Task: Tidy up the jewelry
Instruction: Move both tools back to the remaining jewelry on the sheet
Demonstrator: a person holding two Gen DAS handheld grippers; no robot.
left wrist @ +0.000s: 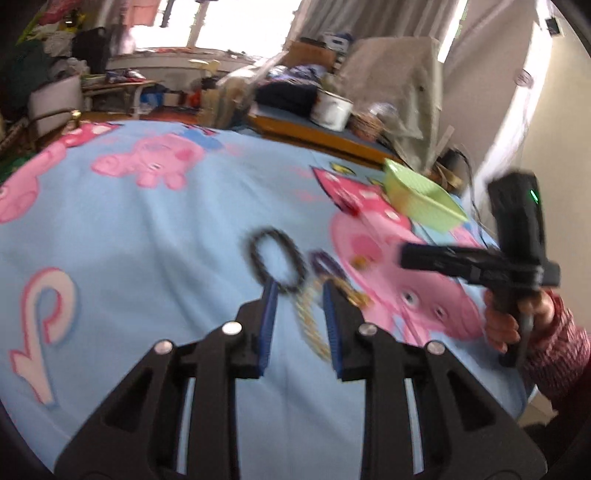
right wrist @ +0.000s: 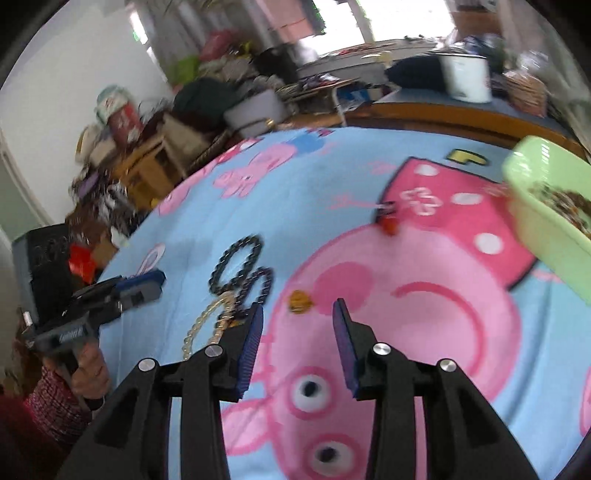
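On a blue cartoon blanket, both hands are moving in to collect bracelets: the left gripper and right gripper, jaws parted and empty, are nearing the dark bead bracelet and amber bead, needing centring before closing, green basin waiting far right.

Daylight pours in from a bright window at the back of the room, blown out to plain white in both views. The light blue cartoon-print blanket is evenly and softly lit, with only faint shadows. Motion blur smears nearly everything, worst on the pale green plastic basin and the cluttered background. Fisheye bending curves the edges, and dark vignetting fills the corners.
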